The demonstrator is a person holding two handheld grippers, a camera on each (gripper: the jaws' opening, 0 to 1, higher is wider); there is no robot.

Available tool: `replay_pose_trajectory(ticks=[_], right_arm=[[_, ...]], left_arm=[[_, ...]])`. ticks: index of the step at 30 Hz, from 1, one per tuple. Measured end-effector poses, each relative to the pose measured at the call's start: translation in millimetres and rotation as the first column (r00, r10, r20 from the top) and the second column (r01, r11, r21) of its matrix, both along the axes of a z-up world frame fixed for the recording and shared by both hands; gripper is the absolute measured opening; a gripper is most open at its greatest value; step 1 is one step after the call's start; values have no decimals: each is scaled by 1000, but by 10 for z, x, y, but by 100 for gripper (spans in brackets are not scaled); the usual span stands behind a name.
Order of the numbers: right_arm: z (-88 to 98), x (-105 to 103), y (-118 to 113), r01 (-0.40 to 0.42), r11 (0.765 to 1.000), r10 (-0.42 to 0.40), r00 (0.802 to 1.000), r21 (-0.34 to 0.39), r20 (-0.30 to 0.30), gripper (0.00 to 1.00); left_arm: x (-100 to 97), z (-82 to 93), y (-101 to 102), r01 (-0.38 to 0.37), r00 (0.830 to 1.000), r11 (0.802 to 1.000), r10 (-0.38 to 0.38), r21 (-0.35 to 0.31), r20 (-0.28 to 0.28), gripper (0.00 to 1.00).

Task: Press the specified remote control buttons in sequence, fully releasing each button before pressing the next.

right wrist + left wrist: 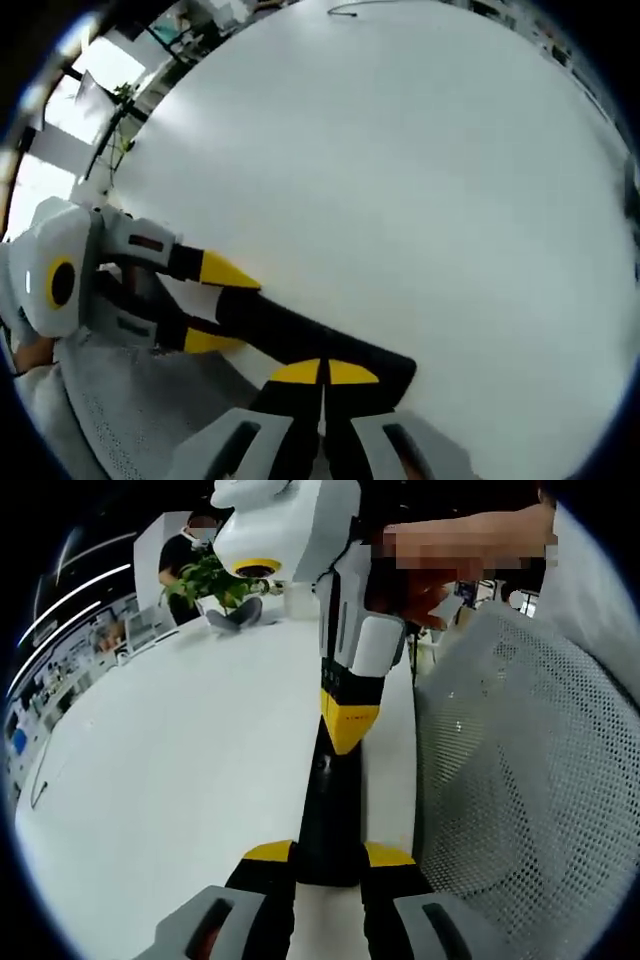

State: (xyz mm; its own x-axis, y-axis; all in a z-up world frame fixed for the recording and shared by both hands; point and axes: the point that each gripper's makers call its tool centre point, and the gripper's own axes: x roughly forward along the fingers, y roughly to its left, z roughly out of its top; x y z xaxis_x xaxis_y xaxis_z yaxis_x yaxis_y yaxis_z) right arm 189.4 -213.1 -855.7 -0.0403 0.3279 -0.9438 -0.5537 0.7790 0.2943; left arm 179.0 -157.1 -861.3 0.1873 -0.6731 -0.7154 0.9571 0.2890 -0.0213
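Gripping the black remote control [328,820] at its near end, the left gripper [328,865] has its yellow-tipped jaws closed partway, one on each long edge of the slim body, so the gap between them is just the remote's width. The remote lies flat on the white table [170,770], running away from that gripper along the table's edge, beside a white mesh chair back [530,780]. In the left gripper view the right gripper [350,725] meets the remote's far end from above, yellow tips pressed together and touching its top face. In the right gripper view the right gripper [322,375] shows its two yellow tips with no gap between them, resting on the remote [300,335]; the left gripper [215,305] comes in from the left, one yellow tip each side of the remote's other end. Buttons are too dark to make out. A potted plant [215,580] stands far down the table, with a seated person [185,555] behind it.
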Motion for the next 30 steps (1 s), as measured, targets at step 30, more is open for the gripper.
replay_pose_trajectory(ticks=[30], right_arm=[[-166, -168, -362, -118, 981, 118, 993, -156, -5, 0]], left_arm=[[-10, 8, -5, 14, 1000, 1000, -14, -2, 10, 24]])
